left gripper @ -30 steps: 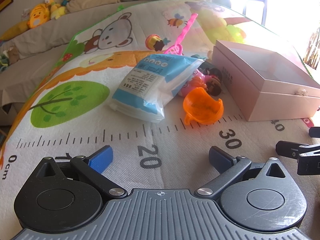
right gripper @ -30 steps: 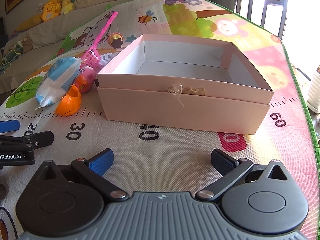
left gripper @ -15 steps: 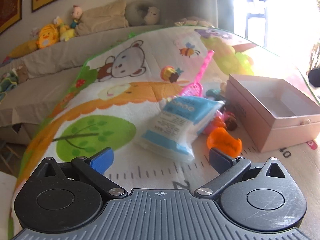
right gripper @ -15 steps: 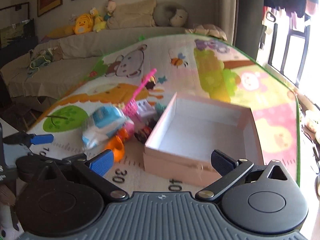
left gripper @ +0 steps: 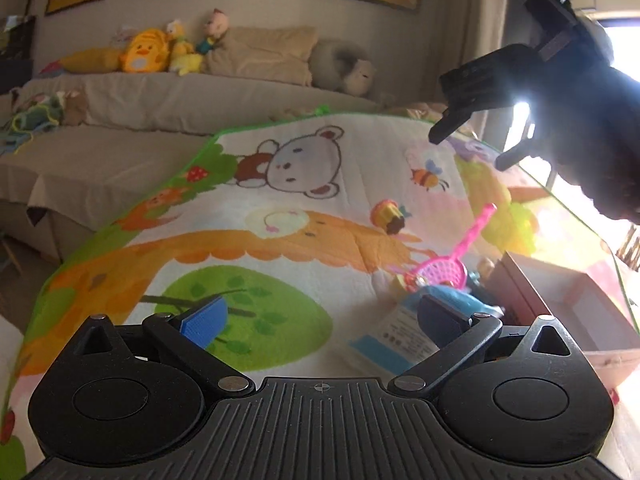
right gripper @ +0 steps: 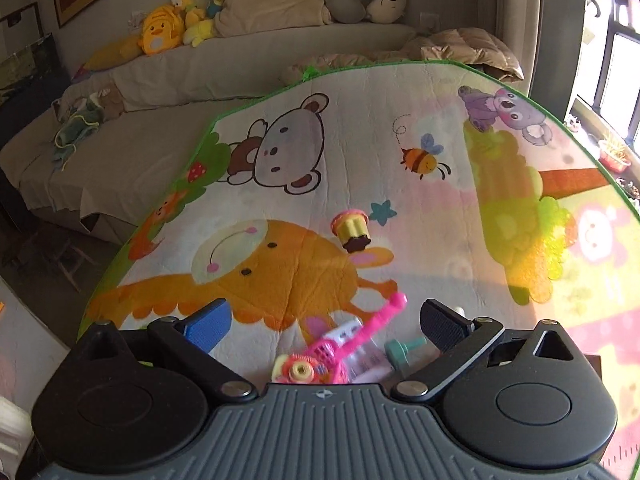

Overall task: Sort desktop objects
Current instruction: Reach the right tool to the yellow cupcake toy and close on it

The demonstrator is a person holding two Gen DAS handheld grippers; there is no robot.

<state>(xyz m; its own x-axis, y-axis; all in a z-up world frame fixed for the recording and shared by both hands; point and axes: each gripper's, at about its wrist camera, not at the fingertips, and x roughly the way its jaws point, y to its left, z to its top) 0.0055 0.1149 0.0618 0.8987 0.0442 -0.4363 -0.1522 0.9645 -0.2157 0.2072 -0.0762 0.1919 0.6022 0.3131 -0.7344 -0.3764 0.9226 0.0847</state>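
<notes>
On the cartoon play mat lies a toy pile: a pink net scoop, a blue-and-white packet and a cupcake toy. The open pink box stands to their right. My left gripper is open and empty, held above the mat's near side. My right gripper hangs high over the pile. In the right wrist view its jaws are closing slightly with nothing between them. Below it lie the scoop, a teal piece and the cupcake toy.
A grey sofa with plush toys and cushions runs behind the mat's far green edge. A bright window is at the right. The mat's left edge drops to the floor.
Both grippers have risen above the mat. The right one swung up and left, from in front of the pink box to over the toy pile. It now shows high in the left wrist view.
</notes>
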